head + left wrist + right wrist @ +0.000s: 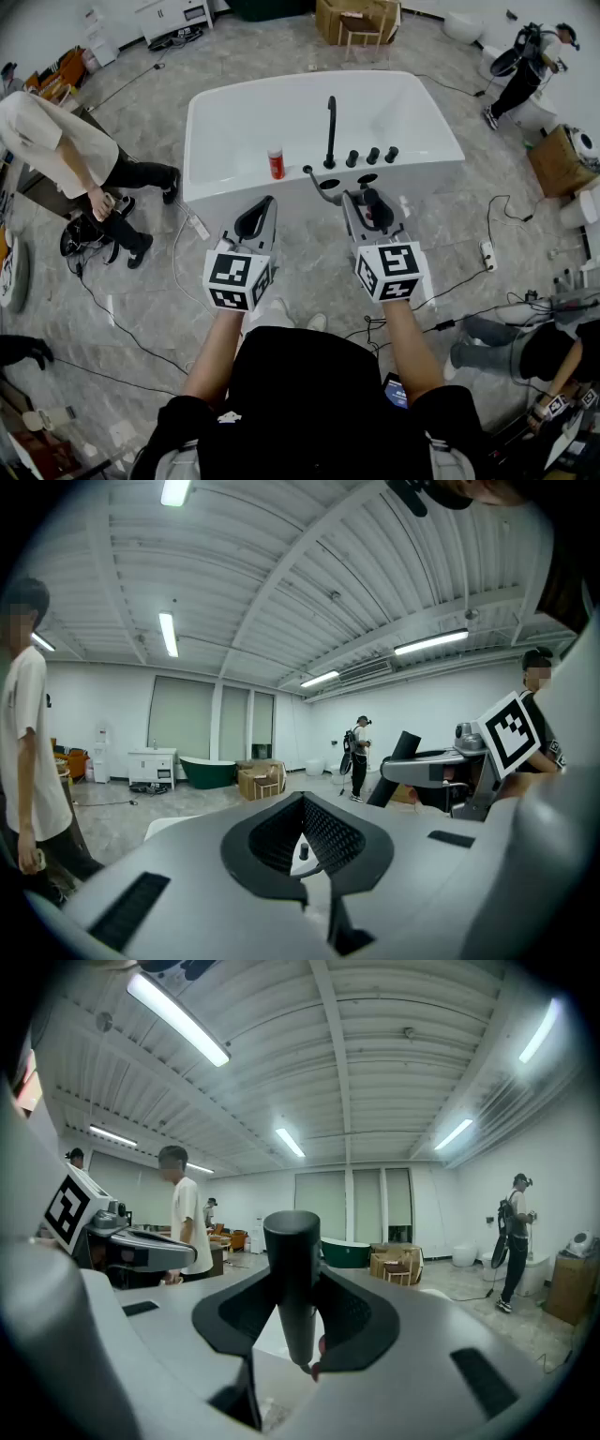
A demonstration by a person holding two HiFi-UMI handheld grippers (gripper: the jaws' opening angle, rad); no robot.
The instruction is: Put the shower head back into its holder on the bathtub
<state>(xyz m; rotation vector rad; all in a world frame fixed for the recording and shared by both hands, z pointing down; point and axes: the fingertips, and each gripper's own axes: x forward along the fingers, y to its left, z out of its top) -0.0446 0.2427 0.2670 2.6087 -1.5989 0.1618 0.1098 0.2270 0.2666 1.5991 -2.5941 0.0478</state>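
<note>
A white bathtub [225, 112] stands ahead of me. On its near rim are a tall black faucet [330, 129], three black knobs [372, 155] and two round holder openings [330, 185]. The black shower head [377, 208] stands upright between the jaws of my right gripper [366, 199], which is shut on it just in front of the rim; its hose [314, 175] curves back toward the openings. In the right gripper view the shower head [292, 1279] fills the middle of the right gripper [295, 1274]. My left gripper [268, 202] is beside it, shut and empty, and its own view shows the left gripper [302, 797] with nothing held.
A red bottle [276, 162] stands on the tub rim left of the faucet. A person in a white shirt [56, 150] stands at the left and another [525, 66] at the far right. Cables [112, 309] and a power strip [487, 253] lie on the marble floor.
</note>
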